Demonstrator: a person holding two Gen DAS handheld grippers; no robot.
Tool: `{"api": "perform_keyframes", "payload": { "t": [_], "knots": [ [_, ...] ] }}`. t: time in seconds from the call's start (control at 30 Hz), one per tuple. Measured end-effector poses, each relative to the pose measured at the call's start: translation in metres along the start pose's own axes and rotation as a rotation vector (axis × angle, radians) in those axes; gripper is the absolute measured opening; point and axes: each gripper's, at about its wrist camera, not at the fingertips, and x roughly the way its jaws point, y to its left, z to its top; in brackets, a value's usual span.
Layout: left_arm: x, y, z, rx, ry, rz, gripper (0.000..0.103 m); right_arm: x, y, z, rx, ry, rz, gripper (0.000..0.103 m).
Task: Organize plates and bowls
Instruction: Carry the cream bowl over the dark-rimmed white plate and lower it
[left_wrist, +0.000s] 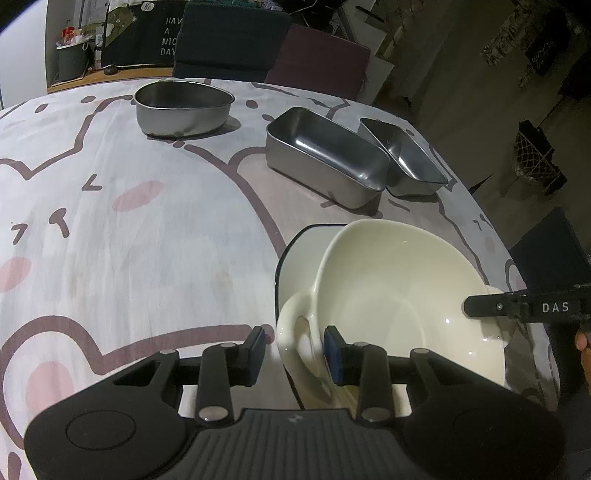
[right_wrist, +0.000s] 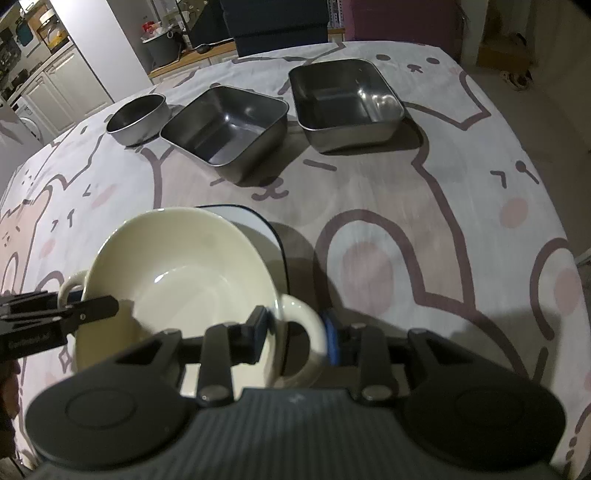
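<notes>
Cream bowl (left_wrist: 399, 295) with two loop handles sits on a white plate with a dark rim (left_wrist: 299, 251), on the table under a cartoon-print cloth (left_wrist: 129, 258); the plate shows only on the bowl's far side. Left gripper (left_wrist: 294, 350) straddles one loop handle (left_wrist: 295, 332) of the bowl: one pad stands clear outside the handle with a gap showing, the other lies against the handle on the bowl side; jaws part-open, and whether they actually pinch the handle I cannot tell. Right gripper (right_wrist: 295, 332) straddles the opposite handle (right_wrist: 303, 332): one pad at the bowl rim, the blue pad right at the outer curve of the loop; contact looks close but firm clamping cannot be confirmed. Beyond the bowl, well apart from it, three steel containers: a round steel bowl (right_wrist: 138, 116) farthest toward the left gripper's side, a square steel tray (right_wrist: 229, 129) straight behind the bowl, a second square steel tray (right_wrist: 347, 103) toward the right gripper's side. The two trays stand near each other; in the left wrist view they look almost touching, in the right wrist view a gap shows. All three are upright and empty
</notes>
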Motion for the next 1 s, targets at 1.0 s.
{"api": "perform_keyframes", "payload": {
  "t": [1.0],
  "knots": [
    [-0.0035,-0.0005,-0.0001,0.017,0.020,0.016,0.037,0.0075,-0.0036,0.0015,0.022,-0.012,0.032,0.044]
  ]
}}
